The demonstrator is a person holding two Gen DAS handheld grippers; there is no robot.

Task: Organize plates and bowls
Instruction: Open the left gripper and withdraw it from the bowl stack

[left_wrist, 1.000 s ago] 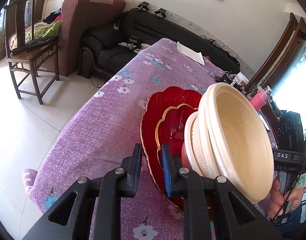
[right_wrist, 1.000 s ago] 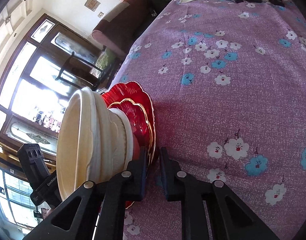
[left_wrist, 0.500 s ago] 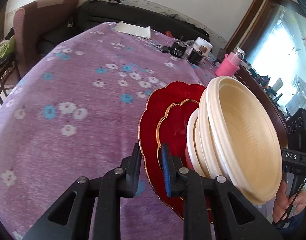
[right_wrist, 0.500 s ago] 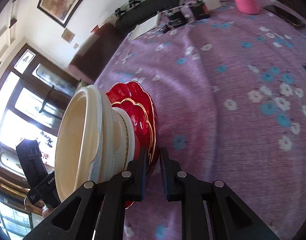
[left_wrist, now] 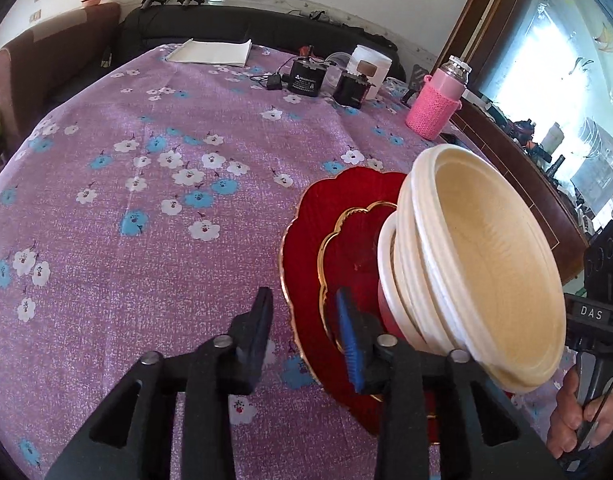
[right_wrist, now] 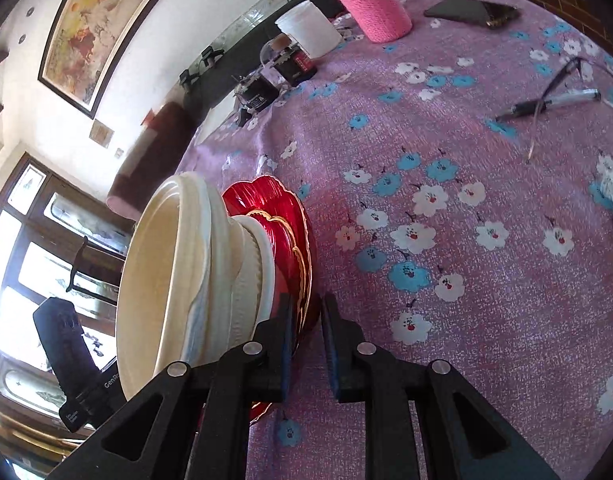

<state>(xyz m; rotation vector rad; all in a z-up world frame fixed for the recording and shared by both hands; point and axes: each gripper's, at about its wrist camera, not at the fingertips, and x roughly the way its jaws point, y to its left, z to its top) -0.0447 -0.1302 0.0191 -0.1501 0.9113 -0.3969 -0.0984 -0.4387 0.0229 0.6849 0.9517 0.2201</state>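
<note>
Left tongs [left_wrist: 304, 320] opening, plate rims between the pads, no longer pinched. Right tongs [right_wrist: 308, 336] easing apart too, red plates [right_wrist: 294, 240] in their gap, whether pressed cannot tell. Stack of cream bowls [left_wrist: 482, 264] on plates at three o'clock, tilted over bench [left_wrist: 146, 208]. Risks sliding, bowls tipping off.

bowls [left_wrist: 478, 256] on plates [left_wrist: 346, 248] | bottle [left_wrist: 436, 104] behind | table [left_wrist: 146, 200] beneath
</note>
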